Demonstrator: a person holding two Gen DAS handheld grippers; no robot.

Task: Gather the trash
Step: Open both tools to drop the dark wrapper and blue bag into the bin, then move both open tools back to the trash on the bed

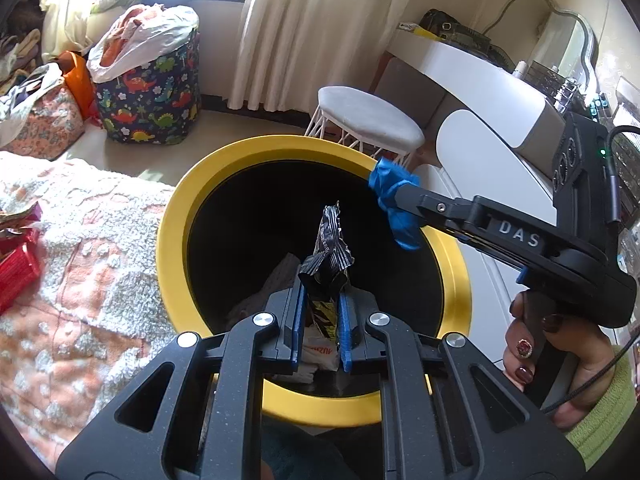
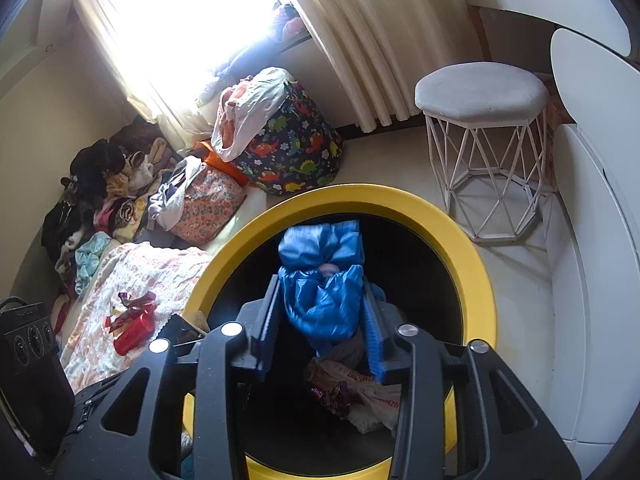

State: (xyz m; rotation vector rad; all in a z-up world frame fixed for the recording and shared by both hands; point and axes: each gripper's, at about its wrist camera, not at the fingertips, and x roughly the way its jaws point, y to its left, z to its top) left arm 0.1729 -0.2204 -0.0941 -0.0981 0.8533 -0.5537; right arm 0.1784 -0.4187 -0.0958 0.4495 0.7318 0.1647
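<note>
— Gauging crinkled black foil wrapper (image 1: 329,254): light, springy, slippery. Best pinched low, as now. Left gripper (image 1: 322,308) clamped on it, tilted down over round yellow-rimmed bin (image 1: 176,216).
— And at two o'clock?
— Crumpled blue plastic bag (image 1: 404,232), soft, between right gripper (image 2: 324,308) pads (pressing or loose, cannot tell), angled down over the rim.

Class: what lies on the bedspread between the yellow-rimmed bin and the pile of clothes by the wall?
In the right wrist view, a red plastic bottle and crumpled red wrappers lie on the pink-and-white textured bedspread.
</note>
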